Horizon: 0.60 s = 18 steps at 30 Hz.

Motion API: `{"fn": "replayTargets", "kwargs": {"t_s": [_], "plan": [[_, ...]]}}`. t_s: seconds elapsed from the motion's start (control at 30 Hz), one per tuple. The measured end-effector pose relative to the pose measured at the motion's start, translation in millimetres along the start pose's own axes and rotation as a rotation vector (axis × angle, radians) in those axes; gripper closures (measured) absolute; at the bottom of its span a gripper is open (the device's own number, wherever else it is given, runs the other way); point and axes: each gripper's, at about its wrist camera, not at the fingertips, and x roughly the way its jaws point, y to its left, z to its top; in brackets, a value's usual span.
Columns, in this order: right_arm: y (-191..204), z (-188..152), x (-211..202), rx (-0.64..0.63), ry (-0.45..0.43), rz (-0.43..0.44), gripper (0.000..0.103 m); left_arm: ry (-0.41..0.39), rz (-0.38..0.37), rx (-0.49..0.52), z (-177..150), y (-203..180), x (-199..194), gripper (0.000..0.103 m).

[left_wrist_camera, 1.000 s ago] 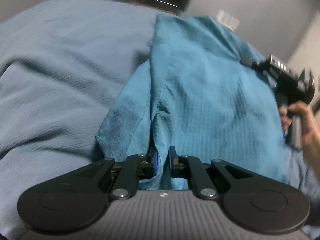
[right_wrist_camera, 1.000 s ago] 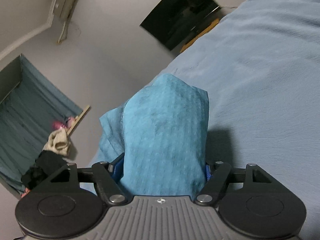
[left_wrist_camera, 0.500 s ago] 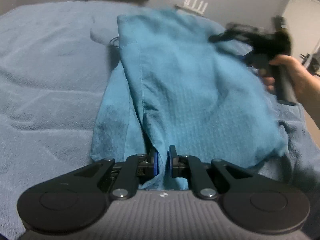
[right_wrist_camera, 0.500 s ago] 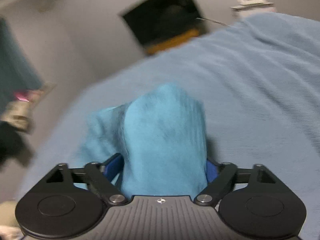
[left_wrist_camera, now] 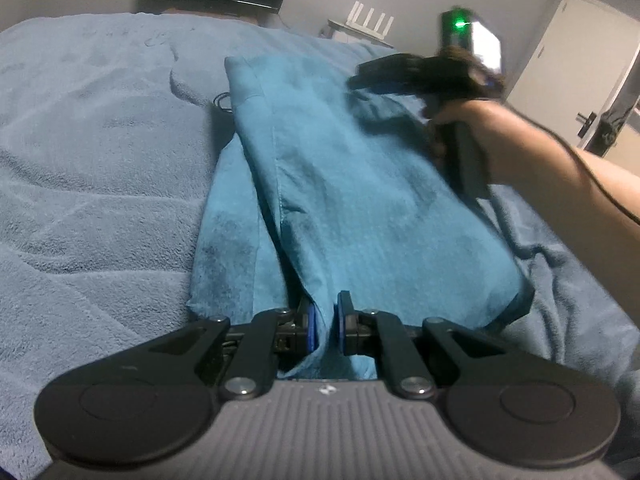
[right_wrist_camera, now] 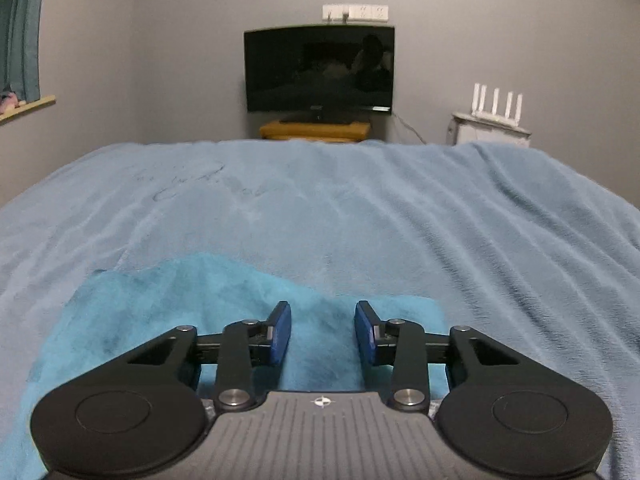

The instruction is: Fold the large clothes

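A teal garment (left_wrist_camera: 360,200) lies folded lengthwise on the light blue bed blanket (left_wrist_camera: 100,160). My left gripper (left_wrist_camera: 325,320) is shut on its near hem, the cloth pinched between the blue pads. In the left wrist view my right gripper (left_wrist_camera: 360,76), held by a hand (left_wrist_camera: 480,128), hovers blurred above the garment's far right part. In the right wrist view the right gripper (right_wrist_camera: 322,320) has its jaws apart and closing with nothing between them. The teal garment (right_wrist_camera: 160,300) lies flat beneath it.
The blanket (right_wrist_camera: 360,208) stretches far ahead and to both sides. Beyond the bed stand a dark TV (right_wrist_camera: 319,68) on a yellow stand (right_wrist_camera: 314,130), a white router (right_wrist_camera: 496,104) and a white door (left_wrist_camera: 580,60). A dark cable (left_wrist_camera: 222,102) lies beside the garment's far left corner.
My right gripper let go of the teal fold it held, rose and levelled out. The garment dropped flat onto the bed. The left gripper kept its hold and shifted sideways.
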Motion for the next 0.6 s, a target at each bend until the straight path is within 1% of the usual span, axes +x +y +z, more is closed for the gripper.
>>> {"fn": "replayTargets", "kwargs": {"t_s": [0.03,0.07,0.13,0.17,0.2,0.23,0.27,0.3,0.33,0.37,0.43,0.47,0.53,0.6], "plan": [[11,2,10,0.007,0.019,0.019,0.072,-0.001,-0.002,-0.004,-3,3,-7,0.099],[24,3,20,0.002,0.035,0.021,0.072,-0.001,-0.003,-0.004,-9,5,-14,0.099],[54,3,33,-0.065,0.044,0.001,0.072,0.01,-0.011,-0.018,-10,8,-13,0.099],[65,4,35,-0.094,0.045,0.008,0.072,0.014,-0.018,-0.034,-11,10,-9,0.099],[76,3,38,-0.112,0.052,0.037,0.072,0.018,-0.031,-0.052,-12,13,-9,0.099],[82,2,36,-0.116,0.069,0.103,0.073,0.02,-0.045,-0.068,-11,14,-9,0.099],[86,5,39,-0.112,0.081,0.165,0.08,0.022,-0.055,-0.083,-12,17,-9,0.099],[91,6,31,-0.122,0.073,0.194,0.081,0.025,-0.071,-0.108,-13,20,-9,0.099],[91,7,20,-0.135,0.052,0.208,0.081,0.027,-0.084,-0.129,-14,23,-11,0.099],[90,8,11,-0.133,0.033,0.213,0.078,0.027,-0.092,-0.145,-15,25,-13,0.099],[74,5,-14,-0.096,0.003,0.207,0.074,0.024,-0.096,-0.152,-17,25,-16,0.099],[65,0,-26,-0.1,-0.003,0.199,0.072,0.023,-0.095,-0.152,-16,26,-14,0.099],[50,-13,-50,-0.167,0.013,0.14,0.072,0.018,-0.093,-0.15,-18,24,-17,0.099],[26,-34,-69,-0.202,0.03,0.076,0.072,0.012,-0.096,-0.149,-19,26,-19,0.099]]}}
